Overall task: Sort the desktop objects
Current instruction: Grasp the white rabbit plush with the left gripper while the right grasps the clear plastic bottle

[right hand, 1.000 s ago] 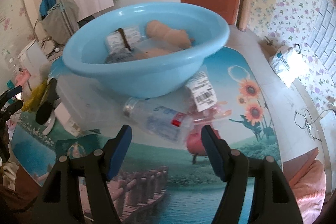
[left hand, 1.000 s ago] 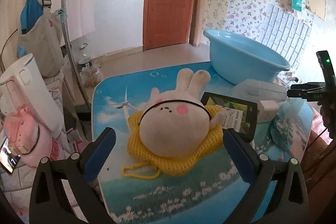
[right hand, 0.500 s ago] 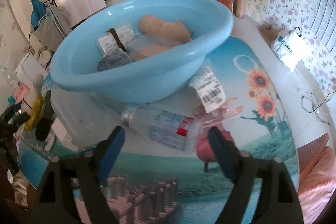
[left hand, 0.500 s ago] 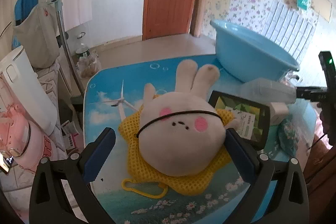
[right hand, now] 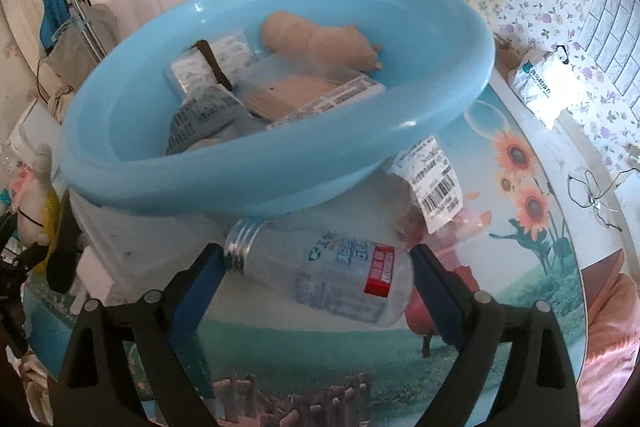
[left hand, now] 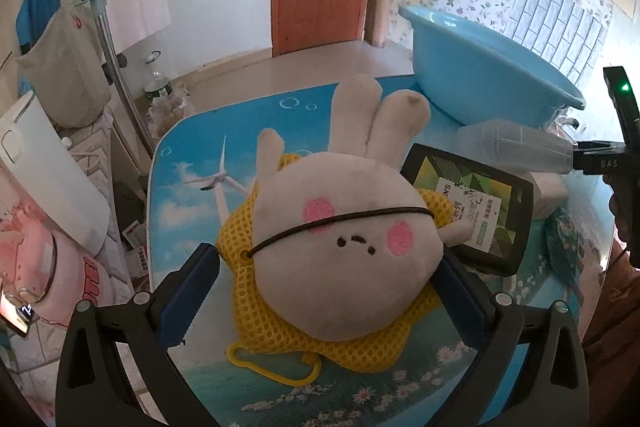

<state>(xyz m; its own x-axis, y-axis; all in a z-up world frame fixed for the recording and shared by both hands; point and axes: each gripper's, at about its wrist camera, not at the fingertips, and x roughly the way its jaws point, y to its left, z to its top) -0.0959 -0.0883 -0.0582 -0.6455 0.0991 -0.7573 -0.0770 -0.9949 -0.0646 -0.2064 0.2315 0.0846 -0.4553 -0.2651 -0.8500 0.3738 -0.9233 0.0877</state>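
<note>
In the left wrist view a white plush rabbit (left hand: pixel 344 251) lies on a yellow mesh pouch (left hand: pixel 320 343) on the picture-printed table (left hand: pixel 192 195). My left gripper (left hand: pixel 324 287) is open, its fingers on either side of the rabbit. In the right wrist view an empty clear plastic bottle (right hand: pixel 332 279) lies on its side in front of the blue basin (right hand: pixel 280 187). My right gripper (right hand: pixel 316 287) is open with the bottle between its fingers. The basin holds several packets and a tan plush toy (right hand: pixel 316 39).
A black tablet-like box (left hand: pixel 476 211), a clear plastic box (left hand: pixel 512 147) and a white block (left hand: pixel 548 195) lie right of the rabbit. The basin (left hand: pixel 480 67) stands beyond them. A labelled clear bag (right hand: pixel 432 183) lies by the bottle. A white appliance (left hand: pixel 40 179) stands left of the table.
Both grippers have moved forward. The rabbit now sits between the left fingers and the bottle between the right fingers. Both stay open.
</note>
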